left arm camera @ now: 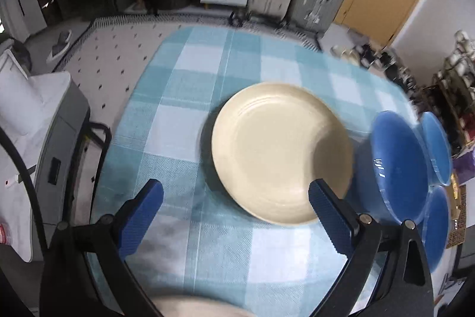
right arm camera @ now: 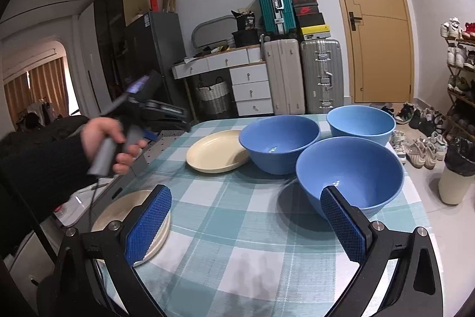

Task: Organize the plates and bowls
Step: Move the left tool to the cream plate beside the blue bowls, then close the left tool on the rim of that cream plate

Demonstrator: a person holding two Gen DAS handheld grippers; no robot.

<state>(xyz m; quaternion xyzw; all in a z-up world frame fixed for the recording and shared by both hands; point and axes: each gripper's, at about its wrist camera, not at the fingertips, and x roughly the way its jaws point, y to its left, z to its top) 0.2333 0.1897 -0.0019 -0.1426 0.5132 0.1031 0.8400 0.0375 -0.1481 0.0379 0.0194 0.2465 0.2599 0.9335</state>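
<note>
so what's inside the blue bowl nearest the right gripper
Nothing shows inside the nearest blue bowl: only bare blue wall with a small light reflection. The right gripper finger covers a bit of its near rim, and the near inner wall is hidden.

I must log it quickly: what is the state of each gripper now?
Left gripper: open, holding nothing, above the cream plate.
Right gripper: open, holding nothing.

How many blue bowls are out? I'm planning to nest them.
3, in a cluster on the checked tablecloth: one nearest the right tool, one beside the cream plate, one at the far edge. Nothing suggests others hidden.
</note>
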